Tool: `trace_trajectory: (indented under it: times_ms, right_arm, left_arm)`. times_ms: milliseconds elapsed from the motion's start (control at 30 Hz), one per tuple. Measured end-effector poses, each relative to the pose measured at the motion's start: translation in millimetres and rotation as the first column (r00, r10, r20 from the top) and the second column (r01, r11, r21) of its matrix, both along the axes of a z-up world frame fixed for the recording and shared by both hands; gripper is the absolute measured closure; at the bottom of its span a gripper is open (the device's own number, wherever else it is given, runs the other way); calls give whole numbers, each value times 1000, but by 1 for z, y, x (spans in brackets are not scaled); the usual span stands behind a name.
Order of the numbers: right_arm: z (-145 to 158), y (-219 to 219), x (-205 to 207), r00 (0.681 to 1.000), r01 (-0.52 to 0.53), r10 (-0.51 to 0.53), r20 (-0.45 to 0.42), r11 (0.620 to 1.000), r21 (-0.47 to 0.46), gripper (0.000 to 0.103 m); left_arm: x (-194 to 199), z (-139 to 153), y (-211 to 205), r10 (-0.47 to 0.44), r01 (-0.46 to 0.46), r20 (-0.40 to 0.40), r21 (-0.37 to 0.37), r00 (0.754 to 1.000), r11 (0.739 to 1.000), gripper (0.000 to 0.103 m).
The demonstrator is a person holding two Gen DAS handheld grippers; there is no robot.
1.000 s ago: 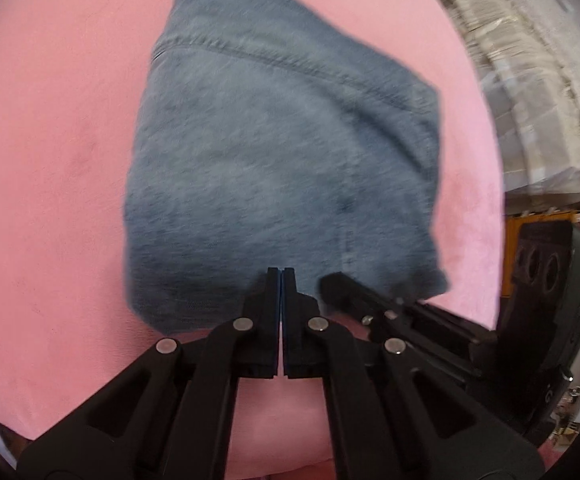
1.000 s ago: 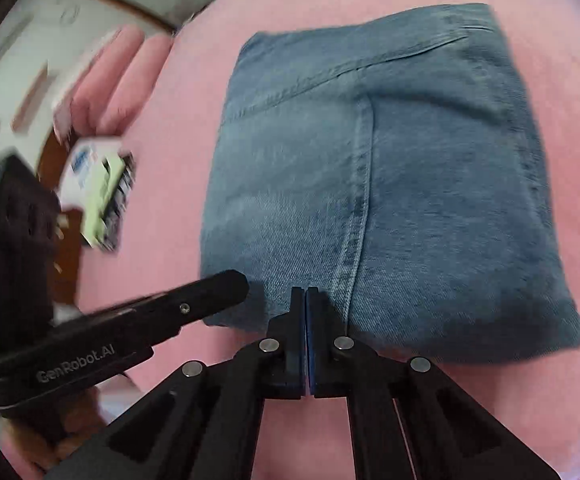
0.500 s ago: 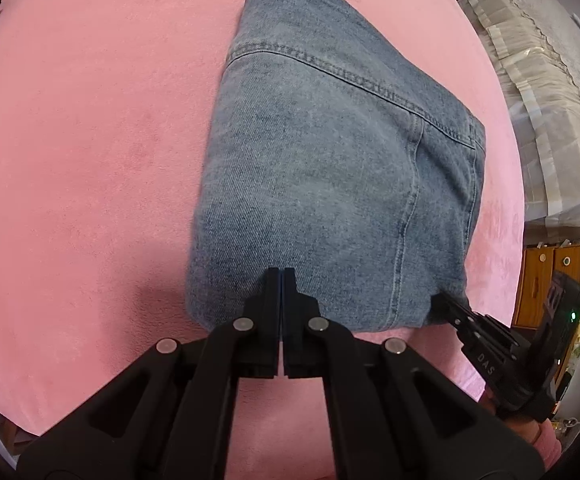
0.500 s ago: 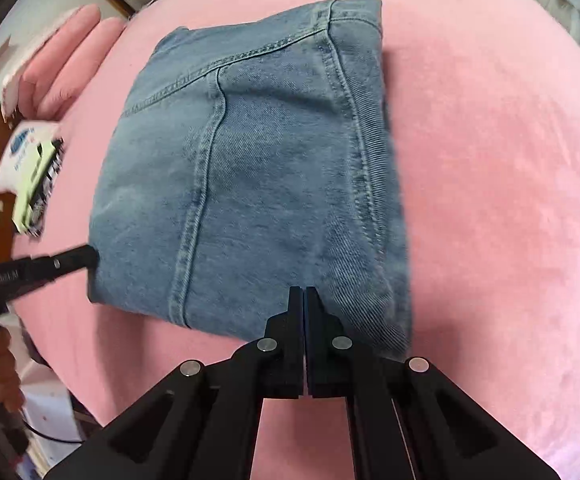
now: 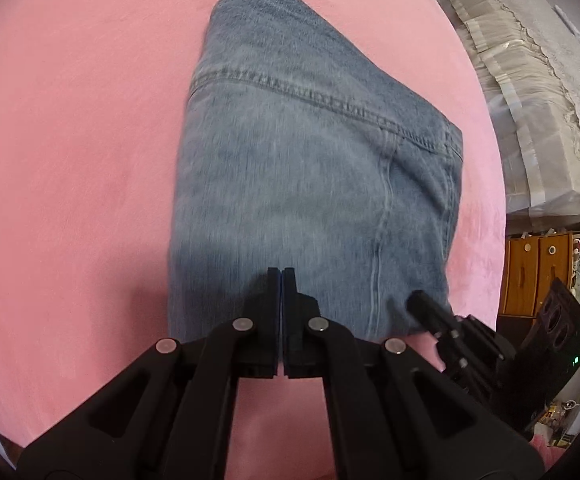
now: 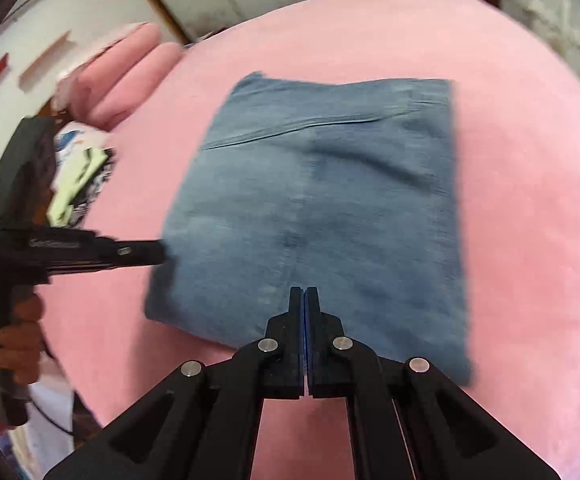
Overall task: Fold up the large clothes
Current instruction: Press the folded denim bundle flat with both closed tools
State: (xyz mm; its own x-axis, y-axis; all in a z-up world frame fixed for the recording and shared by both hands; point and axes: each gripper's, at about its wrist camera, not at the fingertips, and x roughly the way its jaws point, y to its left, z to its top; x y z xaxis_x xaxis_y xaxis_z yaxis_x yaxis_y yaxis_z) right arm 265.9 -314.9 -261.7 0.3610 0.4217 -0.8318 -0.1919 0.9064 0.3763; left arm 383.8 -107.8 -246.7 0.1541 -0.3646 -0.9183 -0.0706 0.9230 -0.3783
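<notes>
A pair of blue jeans (image 5: 313, 184) lies folded into a compact rectangle on the pink bed cover (image 5: 70, 160); it also shows in the right wrist view (image 6: 321, 208). My left gripper (image 5: 281, 274) is shut and empty, its tips over the near edge of the jeans. My right gripper (image 6: 303, 292) is shut and empty, over the near edge too. The right gripper also shows in the left wrist view (image 5: 421, 300), at the jeans' near right corner. The left gripper shows in the right wrist view (image 6: 158, 250), its tip at the jeans' left edge.
Pink pillows (image 6: 122, 80) and a small patterned packet (image 6: 78, 172) lie at the bed's left side. A white lace-covered stack (image 5: 529, 100) and a wooden cabinet (image 5: 537, 272) stand to the right of the bed.
Both grippers stayed shut. The right gripper pulled back and swung to face the jeans' near edge squarely. The left gripper moved closer over the near edge.
</notes>
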Motion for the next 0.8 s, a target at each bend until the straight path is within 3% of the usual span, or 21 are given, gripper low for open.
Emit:
trace_trajectory:
  times_ms: [100, 233, 367, 500, 800]
  right_arm:
    - [-11, 19, 28, 1000, -18, 17, 4, 999, 31, 102]
    - [-22, 36, 65, 1000, 6, -6, 7, 998, 69, 102]
    - [-28, 44, 103, 996, 58, -65, 63, 991, 120, 102]
    - [-39, 39, 138, 993, 95, -105, 61, 984, 148, 102]
    - [-33, -1, 136, 982, 167, -183, 43, 955, 245, 102]
  left_arm:
    - [28, -8, -3, -6, 5, 18, 36, 1000, 999, 103]
    - [67, -14, -4, 4, -3, 80, -9, 997, 1000, 103]
    - [99, -21, -8, -10, 12, 156, -9, 988, 1000, 103]
    - [125, -32, -8, 35, -26, 203, -45, 979, 999, 103]
    - [155, -53, 1, 89, -61, 208, -137, 974, 989, 103]
